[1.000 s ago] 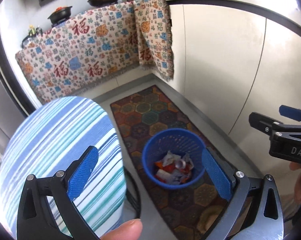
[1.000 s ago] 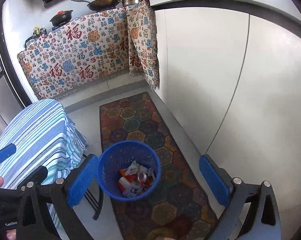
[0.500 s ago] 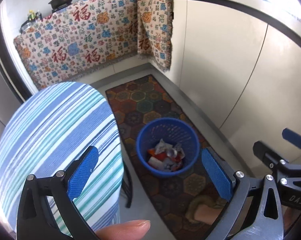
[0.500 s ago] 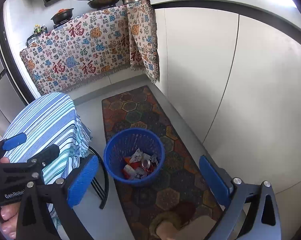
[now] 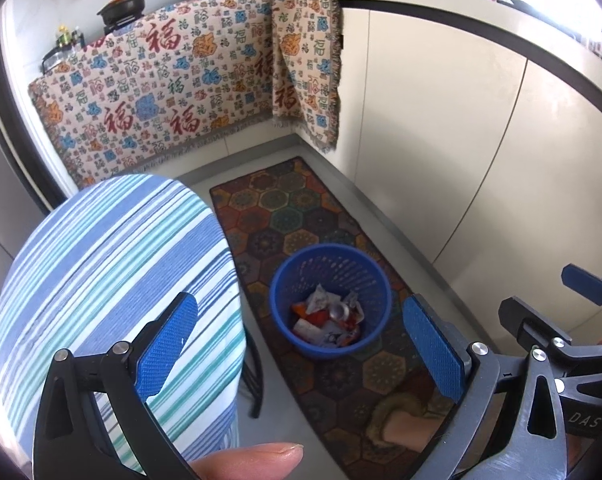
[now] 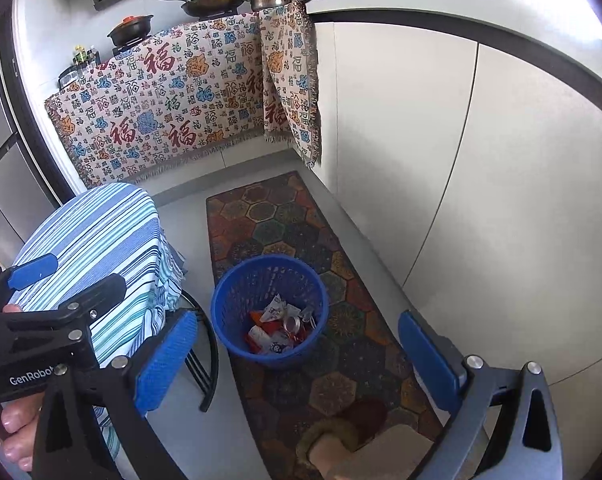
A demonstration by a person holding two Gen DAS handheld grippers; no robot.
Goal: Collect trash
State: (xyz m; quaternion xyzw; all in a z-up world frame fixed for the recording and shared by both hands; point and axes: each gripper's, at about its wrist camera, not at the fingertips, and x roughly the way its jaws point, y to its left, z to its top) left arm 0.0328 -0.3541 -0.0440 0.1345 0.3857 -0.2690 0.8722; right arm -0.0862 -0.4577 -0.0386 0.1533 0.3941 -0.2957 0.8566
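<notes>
Kitchen rug (image 5: pixel 301 216) is being occupied by blue basket (image 5: pixel 329 268) of trash (image 5: pixel 327 320); left gripper (image 5: pixel 301 344) and right gripper (image 6: pixel 297 364) fingers are being held apart, empty.

Patterned hexagon rug (image 5: pixel 301 216) runs along the white cabinets (image 6: pixel 481 160), striped-cloth stool (image 5: pixel 113 280) sits beside it, pans (image 6: pixel 215 0) up on the cloth-draped counter (image 5: pixel 173 92).

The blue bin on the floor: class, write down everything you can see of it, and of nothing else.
The blue bin is a round basket that looks like plastic, with a solid rim and walls pierced by rows of small slots. It stands upright and open-topped on the patterned rug, beside the striped-cloth stool. It is partly filled with crumpled wrappers and a crushed can. Neither gripper touches it.
</notes>
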